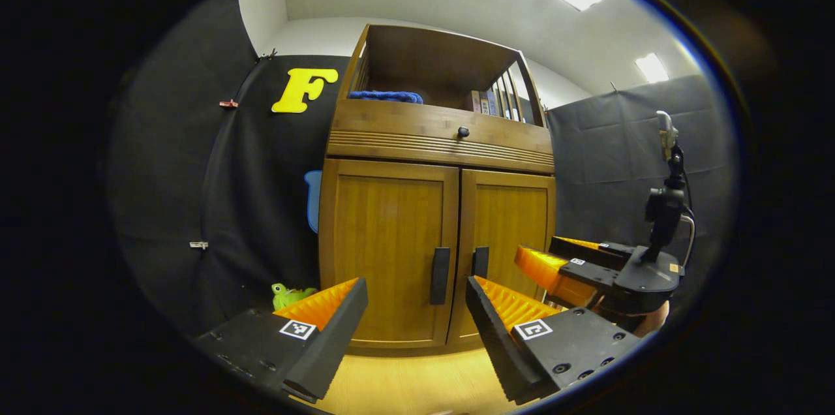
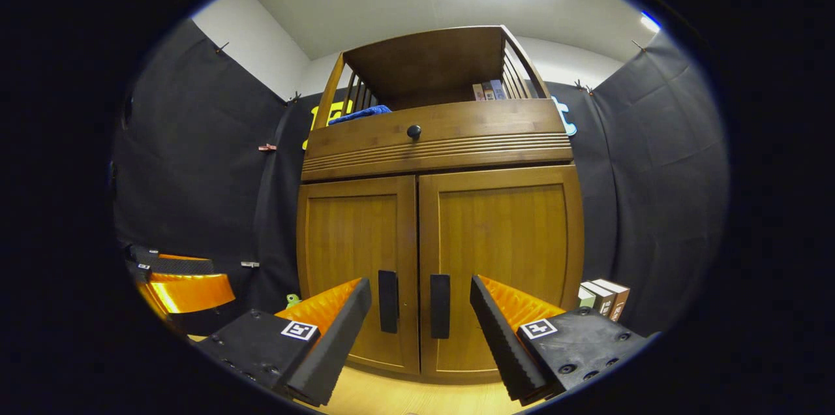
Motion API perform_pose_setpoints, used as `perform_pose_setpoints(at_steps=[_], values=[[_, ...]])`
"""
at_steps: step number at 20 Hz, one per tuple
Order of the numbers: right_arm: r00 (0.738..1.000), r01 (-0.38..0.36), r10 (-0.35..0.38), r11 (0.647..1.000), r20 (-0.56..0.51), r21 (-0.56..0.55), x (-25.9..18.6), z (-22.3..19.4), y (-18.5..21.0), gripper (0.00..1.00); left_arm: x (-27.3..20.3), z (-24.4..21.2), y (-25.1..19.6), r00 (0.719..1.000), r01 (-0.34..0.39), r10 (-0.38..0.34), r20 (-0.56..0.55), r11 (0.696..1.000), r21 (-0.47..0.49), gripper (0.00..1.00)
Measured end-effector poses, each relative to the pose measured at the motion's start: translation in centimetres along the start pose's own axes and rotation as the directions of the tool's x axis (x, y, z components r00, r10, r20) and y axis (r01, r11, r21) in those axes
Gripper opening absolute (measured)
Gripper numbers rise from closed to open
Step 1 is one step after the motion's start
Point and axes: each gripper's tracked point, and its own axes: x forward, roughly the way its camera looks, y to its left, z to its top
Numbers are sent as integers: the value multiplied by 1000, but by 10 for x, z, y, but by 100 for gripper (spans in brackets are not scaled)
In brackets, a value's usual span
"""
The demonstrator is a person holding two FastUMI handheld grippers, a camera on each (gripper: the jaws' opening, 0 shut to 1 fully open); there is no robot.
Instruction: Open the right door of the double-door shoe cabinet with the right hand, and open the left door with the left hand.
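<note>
The wooden shoe cabinet stands ahead with both doors closed. In the left gripper view, the left door [image 1: 385,232] carries a black vertical handle [image 1: 440,275], and the right door [image 1: 509,226] a second handle [image 1: 481,261]. My left gripper [image 1: 417,288] is open, short of the cabinet, its gap framing the left handle. My right gripper [image 1: 541,261] appears farther right, open. In the right gripper view, the right gripper [image 2: 421,291] is open in front of the right door [image 2: 502,252] and its handle [image 2: 440,305]. The left door handle [image 2: 388,301] sits beside it. The left gripper [image 2: 186,288] shows at the left edge.
A drawer with a black knob [image 2: 413,132] sits above the doors. The open top shelf holds a blue cloth [image 1: 386,96] and books [image 2: 488,90]. A green toy [image 1: 287,295] lies on the floor left of the cabinet; boxes [image 2: 603,297] stand at its right. Light wooden floor [image 1: 417,382].
</note>
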Motion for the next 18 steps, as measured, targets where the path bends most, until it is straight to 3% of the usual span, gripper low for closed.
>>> perform_pose_setpoints(at_steps=[12,13,14,18], values=[[996,60,-62,998,-64,-31,80,-56,-14,95,-10,-2,26,999,-35,35,-5,999,7,92],[995,65,-68,997,-69,-41,85,-62,-14,99,-11,0,27,999,-35,35,-2,999,6,92],[995,69,-73,996,-71,-51,89,-68,-14,93,-11,0,28,999,-36,36,0,999,5,94],[990,83,-88,995,-113,-50,107,-92,-18,89,-9,-1,35,999,-54,54,2,998,13,94]])
